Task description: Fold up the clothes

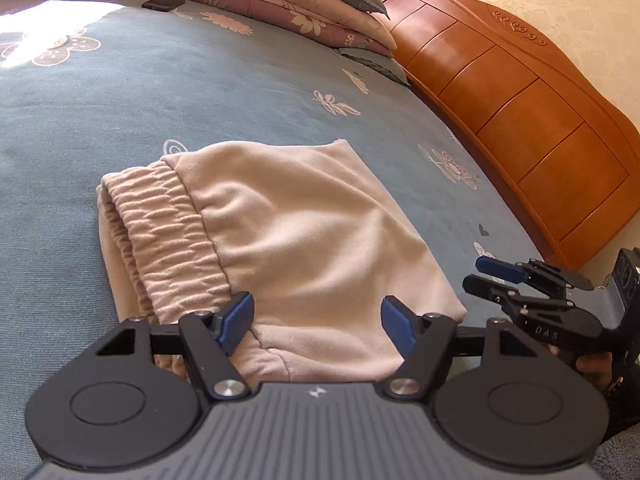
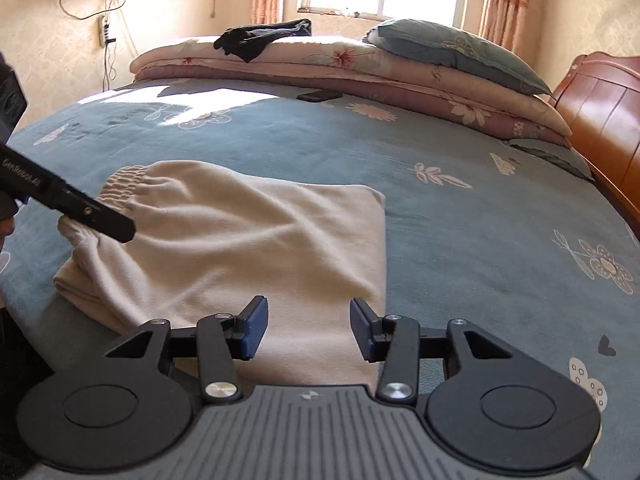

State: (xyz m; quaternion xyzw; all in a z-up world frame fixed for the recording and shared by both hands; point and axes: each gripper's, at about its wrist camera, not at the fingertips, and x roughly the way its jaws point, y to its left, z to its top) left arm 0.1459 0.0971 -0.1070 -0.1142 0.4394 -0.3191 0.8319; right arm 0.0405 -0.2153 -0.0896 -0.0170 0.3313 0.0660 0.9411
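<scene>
A cream pair of trousers (image 1: 304, 232) lies folded into a thick pad on the blue flowered bedspread (image 1: 200, 92), its ruched elastic waistband (image 1: 160, 224) at the left. My left gripper (image 1: 316, 324) hovers over the pad's near edge, open, with nothing pinched between its blue pads. My right gripper (image 1: 480, 274) shows at the right, off the cloth, fingers apart. In the right wrist view the trousers (image 2: 248, 240) lie ahead and my right gripper (image 2: 306, 328) is open over their near edge. A black finger (image 2: 96, 214) of the left gripper reaches over the waistband (image 2: 124, 180).
Folded floral quilts (image 2: 360, 68) with a grey-blue pillow (image 2: 452, 48) and a black garment (image 2: 260, 38) are stacked along the far side. A dark phone (image 2: 318, 96) lies near them. The wooden headboard (image 1: 520, 100) bounds the right. Bare bedspread (image 2: 480, 220) lies right of the trousers.
</scene>
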